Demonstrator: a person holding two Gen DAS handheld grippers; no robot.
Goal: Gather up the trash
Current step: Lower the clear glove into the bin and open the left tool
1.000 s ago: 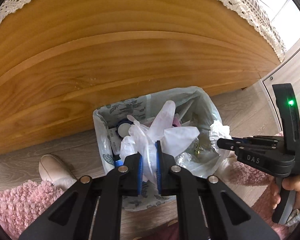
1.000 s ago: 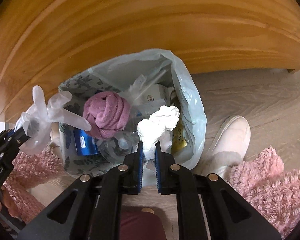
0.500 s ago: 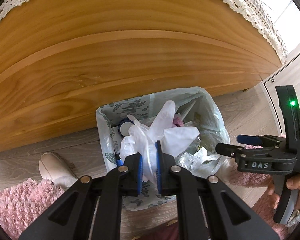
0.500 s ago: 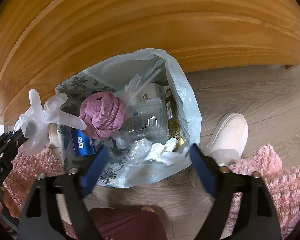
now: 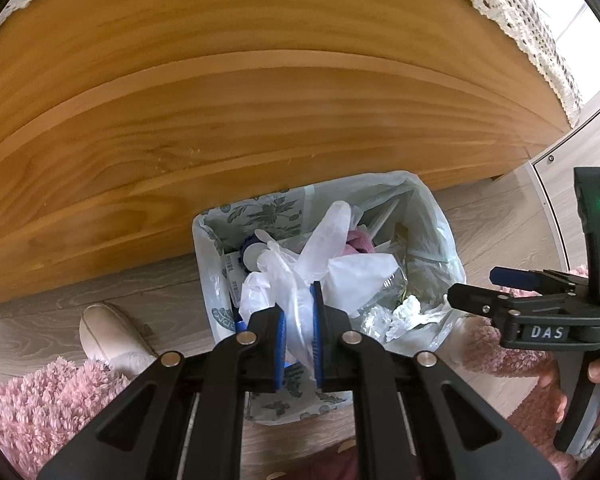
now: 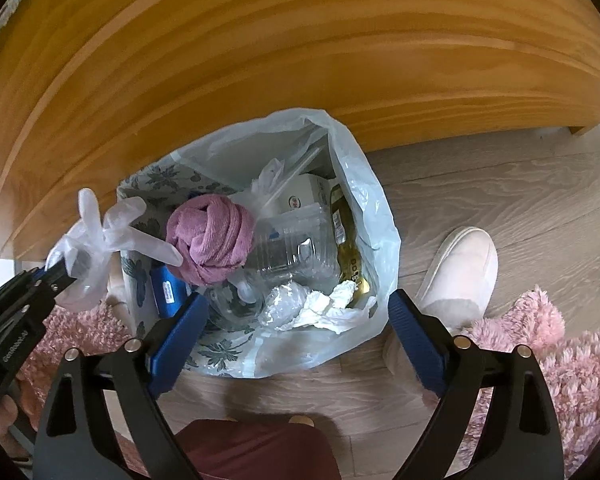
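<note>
A small bin lined with a pale plastic bag [image 5: 440, 232] [image 6: 364, 184] stands on the floor against a wooden panel, full of rubbish. My left gripper [image 5: 298, 308] [image 6: 60, 272] is shut on a crumpled clear plastic glove [image 5: 324, 248] [image 6: 100, 232] and holds it over the bin's left rim. My right gripper [image 6: 298, 300] [image 5: 474, 288] hangs over the near right side of the bin, jaws wide apart with nothing between them. A crumpled white tissue [image 6: 328, 308] [image 5: 404, 312] lies in the bin just below it.
Inside the bin are a rolled purple cloth [image 6: 212, 236], a clear plastic bottle [image 6: 296, 244], a yellow wrapper [image 6: 348, 256] and a blue item [image 6: 166, 292]. The wooden panel [image 6: 300, 60] rises right behind. White slippers [image 6: 456, 272] [image 5: 108, 332] and a pink fluffy rug [image 6: 572, 360] flank the bin.
My right gripper has gone from shut on the white tissue to wide open, and the tissue has dropped into the bin. The left gripper has kept still with the glove.
</note>
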